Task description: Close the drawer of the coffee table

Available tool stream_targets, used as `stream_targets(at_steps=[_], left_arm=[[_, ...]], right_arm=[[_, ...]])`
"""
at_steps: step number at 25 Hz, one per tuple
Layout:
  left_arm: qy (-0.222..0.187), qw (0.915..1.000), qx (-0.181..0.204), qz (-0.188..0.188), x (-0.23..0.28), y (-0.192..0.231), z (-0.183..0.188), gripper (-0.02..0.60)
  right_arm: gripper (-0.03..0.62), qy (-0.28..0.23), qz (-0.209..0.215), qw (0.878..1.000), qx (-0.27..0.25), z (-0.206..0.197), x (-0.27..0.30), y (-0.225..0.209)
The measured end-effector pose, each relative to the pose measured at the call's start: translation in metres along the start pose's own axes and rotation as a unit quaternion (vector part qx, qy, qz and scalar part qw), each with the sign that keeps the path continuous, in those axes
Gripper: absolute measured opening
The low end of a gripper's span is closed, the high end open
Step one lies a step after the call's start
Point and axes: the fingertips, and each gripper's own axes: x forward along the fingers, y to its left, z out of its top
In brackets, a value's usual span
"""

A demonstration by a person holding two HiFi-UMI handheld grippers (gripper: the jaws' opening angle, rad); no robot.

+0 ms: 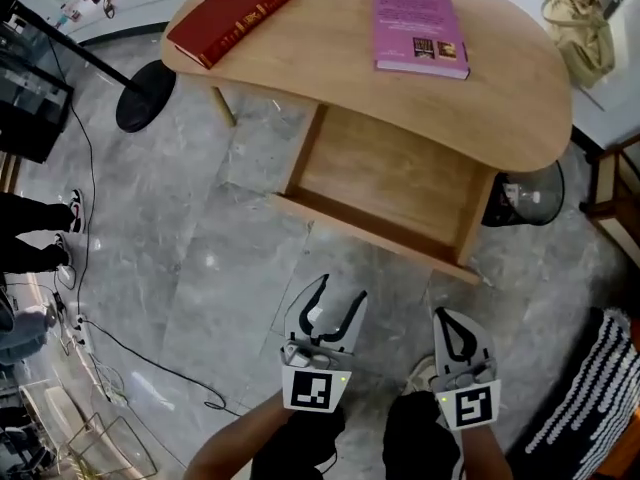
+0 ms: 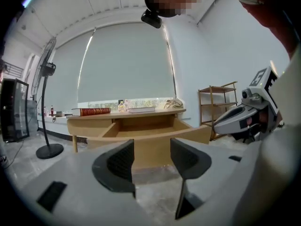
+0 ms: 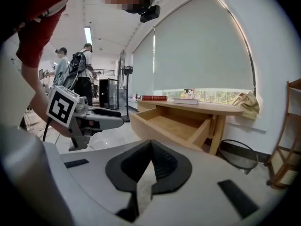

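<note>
Left gripper (image 1: 340, 290) hangs with jaws apart, right gripper (image 1: 447, 316) pinched together (both empty), short of the pulled-out light wooden drawer (image 1: 385, 178) under the oval wooden worktop (image 1: 330, 63); an off-centre push could skew and jam it.

Drawer (image 1: 390, 183) open under coffee table (image 1: 330, 53), red book (image 1: 233, 16) and pink book (image 1: 418, 28) on top, left claw (image 1: 340, 290) spread, right claw (image 1: 450, 318) closed

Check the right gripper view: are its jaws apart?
No: the right gripper has its jaws closed, tips meeting, with nothing held between them.
</note>
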Motion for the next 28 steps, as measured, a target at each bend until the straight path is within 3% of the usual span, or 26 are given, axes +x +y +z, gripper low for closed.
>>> stream_targets(at_steps=[1, 4, 6, 9, 12, 15, 21, 24, 28], left_arm=[[-0.011, 0.9999, -0.004, 0.003, 0.006, 0.001, -0.01, 0.245], [-0.065, 0.9955, -0.063, 0.027, 0.022, 0.001, -0.031, 0.245], [-0.066, 0.9973, -0.032, 0.011, 0.03, -0.007, -0.051, 0.245], [-0.085, 0.9958, -0.034, 0.003, 0.037, -0.015, -0.075, 0.245], [-0.096, 0.9954, -0.001, -0.006, 0.046, -0.018, -0.092, 0.245], [-0.119, 0.9925, -0.026, 0.0, 0.052, -0.018, -0.095, 0.245], [-0.125, 0.9915, -0.036, 0.008, 0.054, -0.013, -0.099, 0.245], [-0.125, 0.9918, -0.025, 0.003, 0.063, -0.022, -0.106, 0.245], [-0.139, 0.9887, -0.056, 0.013, 0.071, -0.026, -0.109, 0.245]], right_arm=[[-0.003, -0.005, 0.006, 1.0, -0.005, -0.014, 0.006, 0.0], [-0.003, -0.021, 0.021, 0.999, -0.027, -0.054, 0.025, -0.002], [-0.003, -0.036, 0.03, 0.998, -0.043, -0.073, 0.038, -0.001], [-0.003, -0.05, 0.048, 0.996, -0.047, -0.095, 0.052, 0.004], [-0.003, -0.064, 0.058, 0.994, -0.067, -0.107, 0.071, -0.001], [-0.003, -0.093, 0.052, 0.992, -0.072, -0.11, 0.082, -0.002], [-0.003, -0.079, 0.072, 0.99, -0.096, -0.125, 0.099, 0.007], [-0.003, -0.085, 0.063, 0.991, -0.087, -0.132, 0.097, 0.003], [-0.003, -0.089, 0.052, 0.991, -0.086, -0.141, 0.099, -0.001]])
